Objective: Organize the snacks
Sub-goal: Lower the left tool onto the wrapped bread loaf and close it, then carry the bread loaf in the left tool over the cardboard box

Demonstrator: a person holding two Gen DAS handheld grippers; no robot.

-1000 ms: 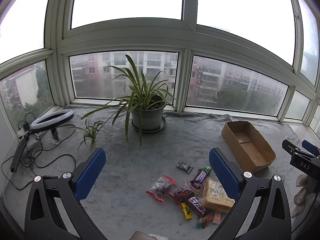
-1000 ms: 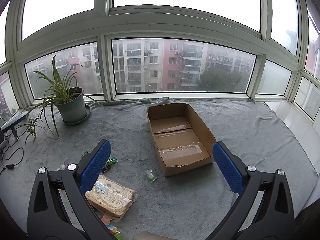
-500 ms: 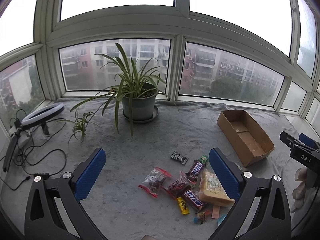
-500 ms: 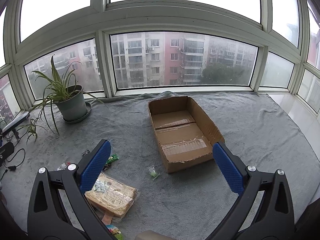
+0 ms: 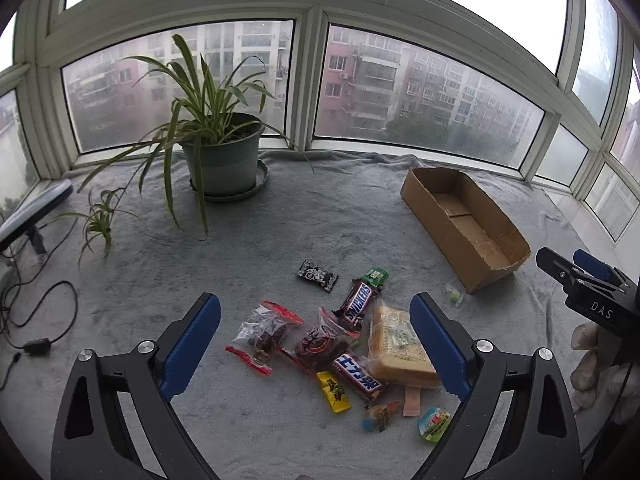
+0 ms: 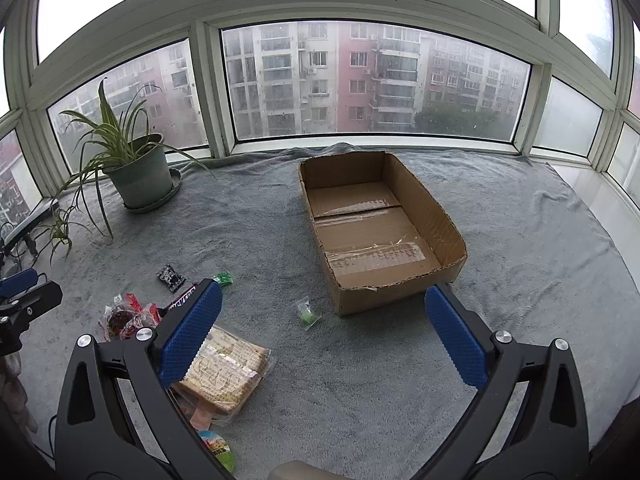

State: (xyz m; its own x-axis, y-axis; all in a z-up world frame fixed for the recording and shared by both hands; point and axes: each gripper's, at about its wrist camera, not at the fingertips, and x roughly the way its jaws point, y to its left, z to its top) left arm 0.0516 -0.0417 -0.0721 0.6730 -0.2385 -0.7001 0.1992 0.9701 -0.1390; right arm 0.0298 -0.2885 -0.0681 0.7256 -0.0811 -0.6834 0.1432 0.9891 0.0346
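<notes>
On the grey blanket (image 5: 248, 248), near the front of the sill, lies a loose heap of snacks: a Snickers bar (image 5: 357, 303), a second chocolate bar (image 5: 357, 374) with a blue and white label, two clear bags with red ends (image 5: 264, 330), a wrapped block of pale cake (image 5: 398, 342), a yellow stick pack (image 5: 334, 392), a black sachet (image 5: 318, 275) and a green sweet (image 5: 376, 275) at the far edge of the heap. A small clear bag with green pieces (image 6: 308, 313) lies apart, just in front of the cardboard box (image 6: 400, 292), which stands to the right of the heap with only tape on its floor. The left gripper (image 5: 315, 343) hovers over the heap with its blue pads wide apart; its jaws have just been closing a little, the snacks lie between them below, and nothing is gripped. The right gripper (image 6: 322, 338) hangs in front of the box, jaws spread wide and holding nothing, its left pad over the cake block. A gloved hand (image 5: 588, 364) shows under it at the right edge of the left view. At the far left stands a potted spider plant (image 5: 218, 152), beyond it a ring light (image 5: 34, 210) and a black cable (image 5: 44, 320)
</notes>
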